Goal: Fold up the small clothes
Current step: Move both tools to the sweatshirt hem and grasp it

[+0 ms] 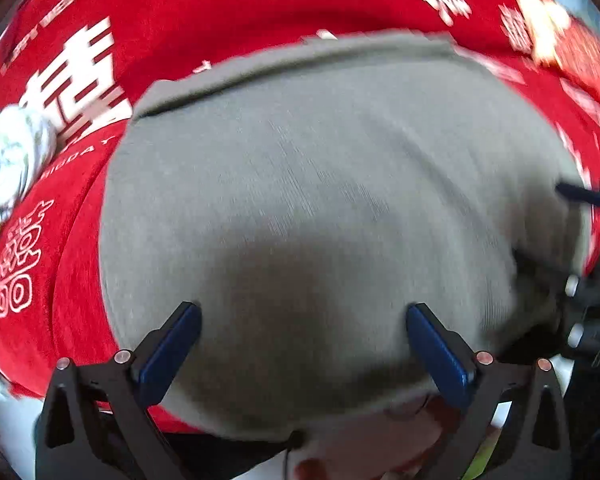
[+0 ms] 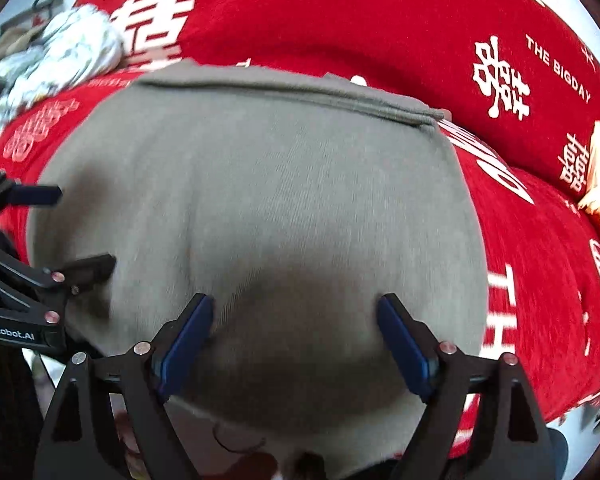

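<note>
A folded grey knit garment (image 1: pixel 320 200) lies flat on a red cloth with white lettering (image 2: pixel 520 240); the left gripper (image 1: pixel 303 320) and right gripper (image 2: pixel 295 312) hover above it, jaws spread, empty.

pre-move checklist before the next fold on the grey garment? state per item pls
1. Left gripper open, nothing between the pads: ok.
2. Right gripper open, nothing pinched: ok.
3. Grey garment lying flat on the red cover, far edge already doubled over: ok.
4. Near hem visible for a grasp: cannot tell, it sits low in both views and is blurred.
5. Grippers apart from each other: ok, side by side over the cloth.
6. White patterned cloth off the garment: ok, it lies beyond the far left corner.
</note>
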Action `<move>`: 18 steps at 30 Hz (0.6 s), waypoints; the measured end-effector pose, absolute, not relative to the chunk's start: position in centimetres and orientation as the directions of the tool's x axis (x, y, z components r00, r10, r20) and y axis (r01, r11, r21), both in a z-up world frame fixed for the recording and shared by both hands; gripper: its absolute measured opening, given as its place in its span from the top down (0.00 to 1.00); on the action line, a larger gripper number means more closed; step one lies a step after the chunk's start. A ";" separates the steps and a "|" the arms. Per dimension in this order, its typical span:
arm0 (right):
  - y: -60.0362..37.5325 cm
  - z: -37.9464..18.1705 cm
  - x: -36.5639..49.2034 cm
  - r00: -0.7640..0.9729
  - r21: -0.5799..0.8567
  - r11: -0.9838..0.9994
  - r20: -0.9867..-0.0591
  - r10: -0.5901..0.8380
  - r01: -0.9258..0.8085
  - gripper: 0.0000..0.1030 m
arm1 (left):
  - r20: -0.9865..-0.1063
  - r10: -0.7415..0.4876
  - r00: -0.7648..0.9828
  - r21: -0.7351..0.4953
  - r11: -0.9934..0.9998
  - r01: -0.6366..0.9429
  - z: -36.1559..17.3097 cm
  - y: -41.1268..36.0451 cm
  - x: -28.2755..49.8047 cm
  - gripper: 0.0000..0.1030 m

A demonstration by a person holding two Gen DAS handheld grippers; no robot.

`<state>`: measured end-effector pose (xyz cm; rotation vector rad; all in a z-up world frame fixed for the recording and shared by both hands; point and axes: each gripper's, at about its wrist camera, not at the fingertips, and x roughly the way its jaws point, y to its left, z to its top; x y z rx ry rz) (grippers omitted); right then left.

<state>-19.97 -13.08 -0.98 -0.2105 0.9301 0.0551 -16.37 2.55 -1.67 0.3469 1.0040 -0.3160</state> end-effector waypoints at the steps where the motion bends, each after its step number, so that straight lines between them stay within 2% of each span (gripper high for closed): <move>1: -13.2 -1.2 -20.3 0.578 -0.162 0.976 -0.814 -0.051 -0.143 0.15 | -0.866 -0.075 0.495 0.157 0.898 0.411 -2.0 2.8 -17.0 0.00; 4: -14.3 -0.9 -21.2 0.533 -0.152 0.981 -0.844 -0.064 -0.123 0.15 | -0.867 -0.076 0.492 0.106 0.937 0.332 -1.6 5.1 -17.5 0.00; 8: -18.2 -1.1 -21.8 0.488 -0.073 0.996 -0.868 -0.089 0.052 0.15 | -0.926 -0.065 0.373 -0.040 0.996 0.074 -2.7 10.7 -15.5 0.00; 9: -18.9 -1.4 -21.7 0.463 -0.054 0.995 -0.882 -0.088 0.087 0.15 | -0.941 -0.079 0.330 -0.071 0.997 0.036 -3.4 11.6 -15.1 0.00; 11: -20.5 -2.4 -21.6 0.397 0.008 0.988 -0.916 -0.054 0.152 0.15 | -0.953 -0.213 0.218 -0.225 0.974 -0.036 -5.3 13.6 -14.5 0.00; 14: -20.6 -4.5 -21.1 0.297 0.092 0.986 -0.954 0.047 0.139 0.15 | -0.950 -0.264 0.165 -0.275 0.961 -0.045 -6.4 13.6 -14.4 0.00; 17: -20.2 -6.3 -20.4 0.231 0.105 0.987 -0.970 0.074 0.124 0.15 | -0.951 -0.292 0.102 -0.291 0.956 0.018 -7.3 12.1 -14.0 0.00; 18: -20.3 -6.3 -20.4 0.240 0.112 0.985 -0.968 0.077 0.133 0.15 | -0.952 -0.292 0.093 -0.290 0.956 0.042 -7.4 11.6 -14.0 0.11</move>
